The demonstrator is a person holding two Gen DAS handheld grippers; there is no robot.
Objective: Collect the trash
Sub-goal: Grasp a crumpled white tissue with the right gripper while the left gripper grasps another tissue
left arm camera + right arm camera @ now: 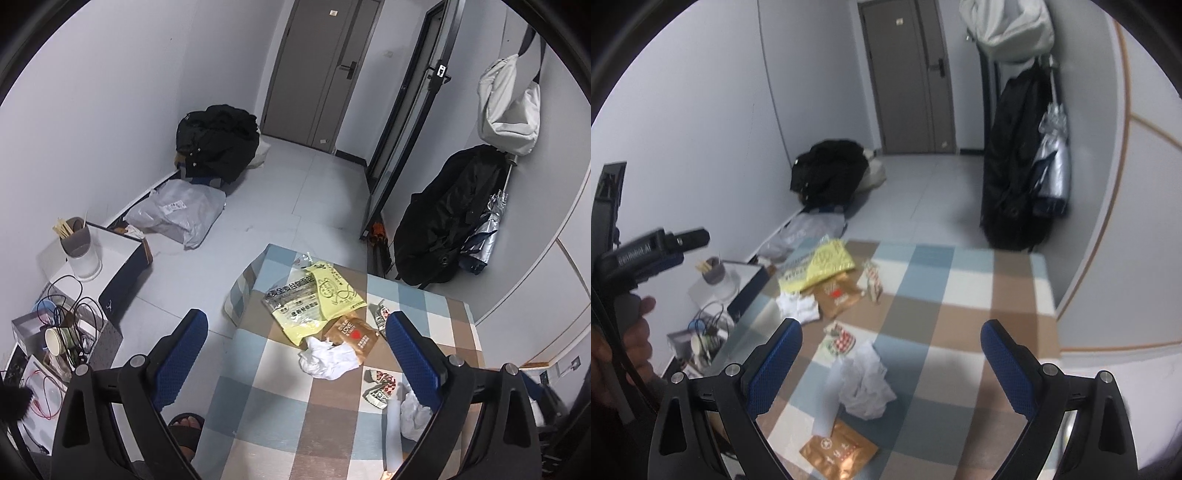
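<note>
Only the right wrist view is showing the glossy orange pouch [838, 452] at lower centre; both the left gripper [295, 354] and the right gripper [892, 365] are hovering with fingers apart over crumpled white tissue [327, 358].

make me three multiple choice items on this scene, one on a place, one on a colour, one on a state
1. Where does the crumpled white tissue lie?
A. on the checked tablecloth
B. on the floor
C. in the paper cup

2. What colour is the large flat plastic bag at the table's far end?
A. red
B. yellow
C. green

3. How do the left tool and right tool stand?
A. both shut on trash
B. one open, one shut
C. both open, holding nothing

Answers: 1 A, it rests on the checked tablecloth beside the brown packet; 2 B, it is pale yellow; 3 C, the blue pads stand wide apart, nothing between.
</note>
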